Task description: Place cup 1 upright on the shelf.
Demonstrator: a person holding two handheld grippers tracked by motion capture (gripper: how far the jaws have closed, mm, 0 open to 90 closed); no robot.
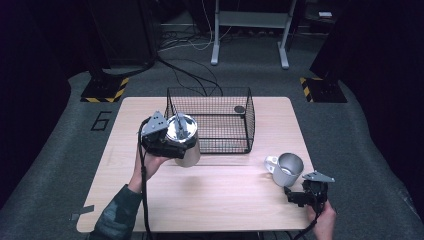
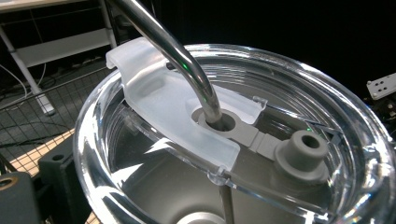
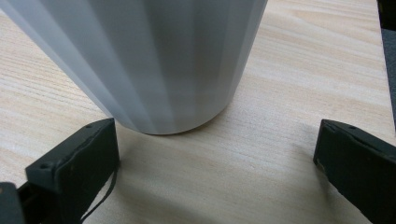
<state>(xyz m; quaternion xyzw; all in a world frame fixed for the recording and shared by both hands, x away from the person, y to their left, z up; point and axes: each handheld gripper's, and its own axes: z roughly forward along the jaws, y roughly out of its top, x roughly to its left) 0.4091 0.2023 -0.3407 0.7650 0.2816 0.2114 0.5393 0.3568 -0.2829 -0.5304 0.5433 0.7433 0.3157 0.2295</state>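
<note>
High view: left gripper [image 1: 172,140] clamped on a steel tumbler [image 1: 186,146] with a clear lid [image 2: 243,140] and metal straw [image 2: 177,56], just beside the wire basket [image 1: 210,120] | right gripper [image 1: 300,195], jaws spread apart, near a grey mug [image 1: 286,169] on the table [image 1: 225,200].

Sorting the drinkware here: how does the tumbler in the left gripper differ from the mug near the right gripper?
The tumbler carries a clear lid and metal straw; the mug is open-topped. The tumbler is held by the left gripper; the mug stands on the table. The mug has a handle. Both look metallic.
</note>
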